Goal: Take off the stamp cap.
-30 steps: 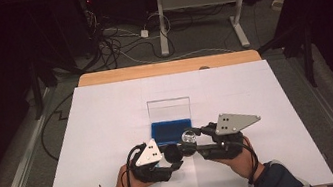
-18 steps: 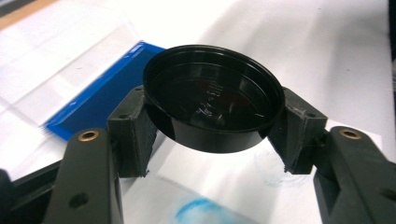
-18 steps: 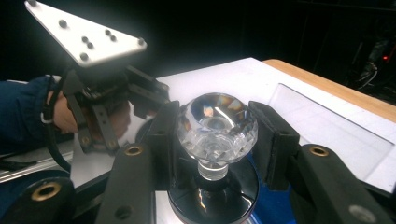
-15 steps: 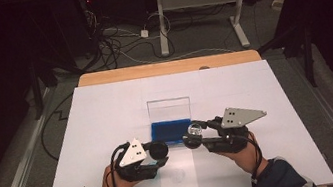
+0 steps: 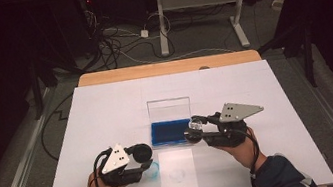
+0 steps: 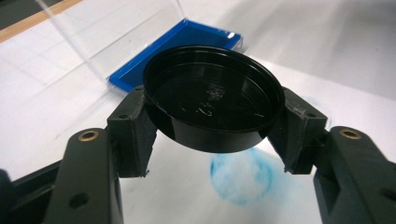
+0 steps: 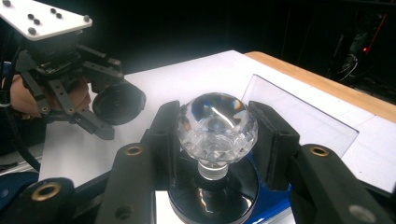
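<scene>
Case open on surface, blue tray bare.
Left claw gripped black lid; right claw clamped crystal stopper.

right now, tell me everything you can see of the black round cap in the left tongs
The black cap is a shallow round disc with a low upright rim, glossy like moulded plastic, with faint raised marks inside. Its open side faces the left gripper view's camera and it is tilted. The left tongs are shut on its rim from both sides, holding it off the white sheet. A smudged blue round stamp print lies on the sheet below it, and the blue ink pad case with its clear lid up sits behind.
</scene>
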`<state>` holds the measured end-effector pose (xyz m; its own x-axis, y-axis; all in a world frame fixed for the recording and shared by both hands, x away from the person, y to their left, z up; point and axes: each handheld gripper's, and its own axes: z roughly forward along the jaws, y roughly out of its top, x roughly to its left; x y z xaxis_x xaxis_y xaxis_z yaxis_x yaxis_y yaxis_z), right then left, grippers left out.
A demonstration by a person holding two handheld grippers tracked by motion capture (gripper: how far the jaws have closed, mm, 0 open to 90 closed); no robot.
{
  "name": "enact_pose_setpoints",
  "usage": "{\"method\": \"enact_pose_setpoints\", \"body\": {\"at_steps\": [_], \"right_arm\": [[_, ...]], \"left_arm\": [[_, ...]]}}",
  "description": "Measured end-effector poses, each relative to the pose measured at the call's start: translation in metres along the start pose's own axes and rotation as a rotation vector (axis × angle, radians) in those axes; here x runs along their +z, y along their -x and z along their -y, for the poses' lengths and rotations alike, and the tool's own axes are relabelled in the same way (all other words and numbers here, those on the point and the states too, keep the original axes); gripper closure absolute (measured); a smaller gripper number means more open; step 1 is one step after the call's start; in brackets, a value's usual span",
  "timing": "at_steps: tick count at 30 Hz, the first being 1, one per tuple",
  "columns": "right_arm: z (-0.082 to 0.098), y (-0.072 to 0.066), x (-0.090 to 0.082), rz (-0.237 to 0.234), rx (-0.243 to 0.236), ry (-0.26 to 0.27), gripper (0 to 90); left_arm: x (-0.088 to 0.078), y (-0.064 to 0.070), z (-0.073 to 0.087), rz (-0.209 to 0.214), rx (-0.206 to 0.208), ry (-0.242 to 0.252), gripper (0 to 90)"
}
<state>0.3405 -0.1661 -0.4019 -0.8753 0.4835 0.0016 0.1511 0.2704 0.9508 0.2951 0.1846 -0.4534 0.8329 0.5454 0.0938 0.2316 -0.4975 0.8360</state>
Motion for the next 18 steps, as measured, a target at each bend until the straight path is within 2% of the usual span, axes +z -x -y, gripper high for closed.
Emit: {"method": "enact_pose_setpoints", "body": {"at_steps": [3,8,10,15,18], "right_arm": [[0.000,0.002,0.005,-0.005,-0.003,-0.006,56.6],[0.002,0.008,0.017,0.004,-0.001,-0.025,56.6],[0.003,0.011,0.024,0.007,0.001,-0.037,56.6],[0.005,0.015,0.042,0.015,0.004,-0.060,56.6],[0.005,0.016,0.050,0.016,0.001,-0.068,56.6]], "left_arm": [[-0.009,0.000,0.005,-0.026,-0.001,0.000,36.5],[-0.020,-0.001,0.015,-0.041,-0.018,0.002,36.5],[-0.024,0.000,0.018,-0.049,-0.010,-0.003,36.5],[-0.033,0.004,0.024,-0.050,-0.016,0.009,36.5],[-0.037,0.005,0.029,-0.050,-0.024,0.000,36.5]]}}
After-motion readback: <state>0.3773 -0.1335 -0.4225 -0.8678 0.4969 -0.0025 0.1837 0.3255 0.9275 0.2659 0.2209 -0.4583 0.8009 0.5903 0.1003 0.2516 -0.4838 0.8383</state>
